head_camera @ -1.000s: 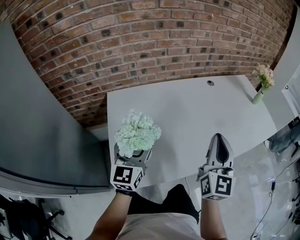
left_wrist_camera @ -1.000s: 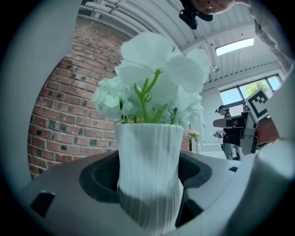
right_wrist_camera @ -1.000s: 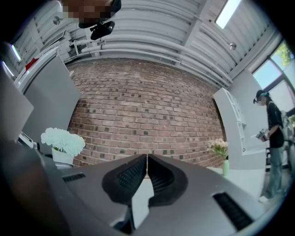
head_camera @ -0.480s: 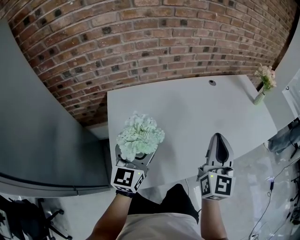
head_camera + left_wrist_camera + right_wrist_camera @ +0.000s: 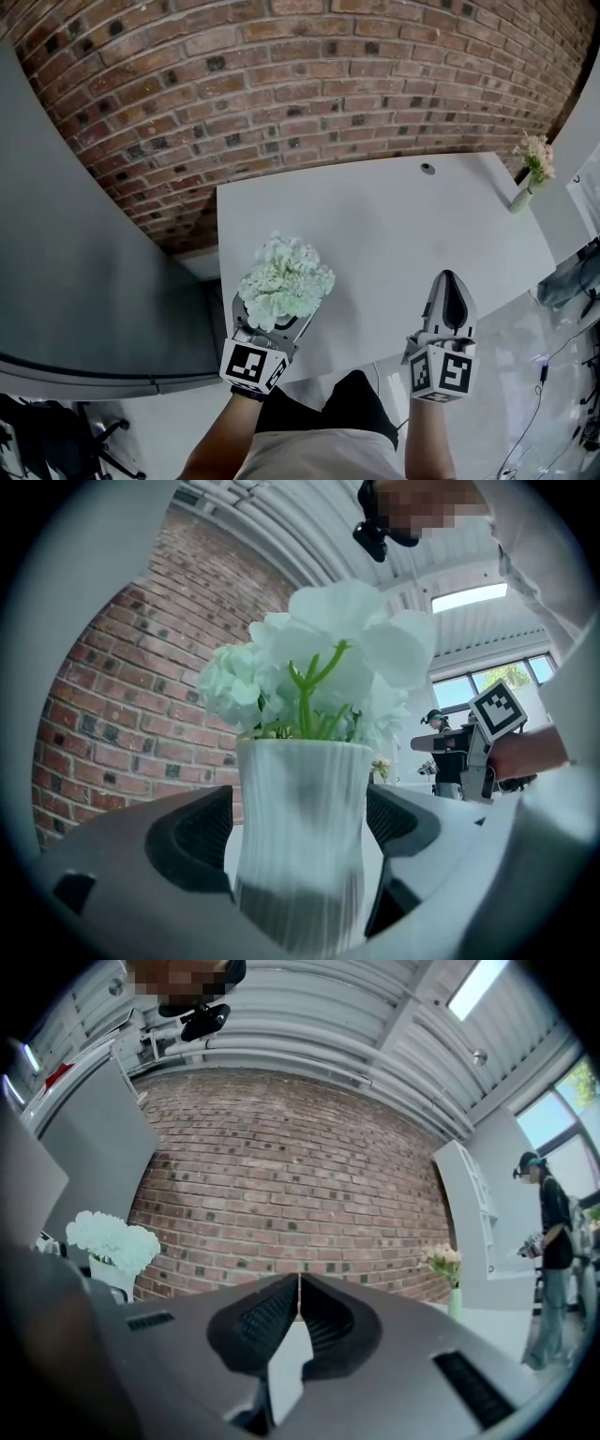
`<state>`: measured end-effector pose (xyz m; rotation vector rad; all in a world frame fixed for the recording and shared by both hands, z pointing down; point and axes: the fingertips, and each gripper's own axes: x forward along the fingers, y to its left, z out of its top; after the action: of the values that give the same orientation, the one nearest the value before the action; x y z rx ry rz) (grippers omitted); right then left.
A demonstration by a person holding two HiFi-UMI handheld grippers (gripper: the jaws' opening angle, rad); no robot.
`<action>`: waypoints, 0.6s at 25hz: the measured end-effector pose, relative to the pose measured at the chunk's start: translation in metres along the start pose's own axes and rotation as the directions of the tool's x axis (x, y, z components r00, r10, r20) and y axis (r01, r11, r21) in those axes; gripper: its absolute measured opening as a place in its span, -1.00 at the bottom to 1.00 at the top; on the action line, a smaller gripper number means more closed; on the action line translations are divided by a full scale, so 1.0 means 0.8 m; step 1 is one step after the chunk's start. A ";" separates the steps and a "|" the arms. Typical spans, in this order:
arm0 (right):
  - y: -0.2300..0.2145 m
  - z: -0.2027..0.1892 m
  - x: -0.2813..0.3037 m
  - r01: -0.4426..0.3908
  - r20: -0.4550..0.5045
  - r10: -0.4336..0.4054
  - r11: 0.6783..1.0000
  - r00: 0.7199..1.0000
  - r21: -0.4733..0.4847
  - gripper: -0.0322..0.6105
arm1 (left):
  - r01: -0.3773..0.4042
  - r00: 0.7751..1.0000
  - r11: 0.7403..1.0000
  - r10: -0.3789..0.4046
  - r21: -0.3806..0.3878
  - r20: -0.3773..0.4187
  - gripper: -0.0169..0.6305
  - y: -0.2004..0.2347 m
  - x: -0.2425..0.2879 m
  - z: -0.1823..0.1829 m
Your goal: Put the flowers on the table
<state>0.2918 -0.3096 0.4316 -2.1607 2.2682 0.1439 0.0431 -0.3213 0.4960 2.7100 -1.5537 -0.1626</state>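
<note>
A bunch of pale green-white flowers (image 5: 284, 279) stands in a ribbed white vase (image 5: 302, 836) over the front left part of the white table (image 5: 394, 225). My left gripper (image 5: 272, 323) has the vase between its jaws. The jaws are opening, and thin gaps show between the dark pads (image 5: 192, 832) and the vase's sides. The vase's base is hidden. My right gripper (image 5: 452, 295) hovers at the table's front edge, its jaws (image 5: 299, 1283) shut with nothing between them. It also sees the flowers (image 5: 112, 1237) at its left.
A small green vase with pink flowers (image 5: 531, 169) stands at the table's far right corner, also in the right gripper view (image 5: 448, 1269). A brick wall (image 5: 281, 84) runs behind the table and a grey partition (image 5: 75, 244) closes off the left. A person stands far right (image 5: 553, 1241).
The left jaws have spread away from the vase's sides. The flowers and both grippers have shifted slightly right in the head view.
</note>
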 end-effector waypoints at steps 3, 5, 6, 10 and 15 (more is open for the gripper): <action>-0.001 0.003 0.000 0.010 0.007 -0.010 1.000 1.000 0.000 -0.84 | 0.007 1.000 1.000 -0.007 -0.004 0.005 0.36 -0.001 -0.001 0.003; -0.002 0.004 0.000 0.015 0.009 -0.015 1.000 1.000 -0.002 -0.84 | 0.007 1.000 1.000 -0.007 -0.013 0.011 0.36 -0.001 -0.001 0.005; -0.002 0.005 -0.001 0.015 0.007 -0.015 1.000 1.000 -0.003 -0.84 | 0.007 1.000 1.000 -0.006 -0.017 0.011 0.36 -0.002 -0.001 0.005; -0.006 0.015 -0.004 0.017 0.004 -0.017 1.000 1.000 -0.007 -0.84 | 0.002 1.000 1.000 -0.002 -0.015 -0.001 0.36 -0.004 -0.005 0.007; -0.010 0.017 -0.016 0.024 -0.014 -0.025 1.000 1.000 -0.007 -0.84 | -0.017 1.000 1.000 0.017 -0.022 -0.014 0.36 -0.001 -0.013 0.012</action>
<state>0.2994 -0.2962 0.4183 -2.1985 2.2505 0.1369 0.0378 -0.3113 0.4872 2.6744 -1.5614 -0.1597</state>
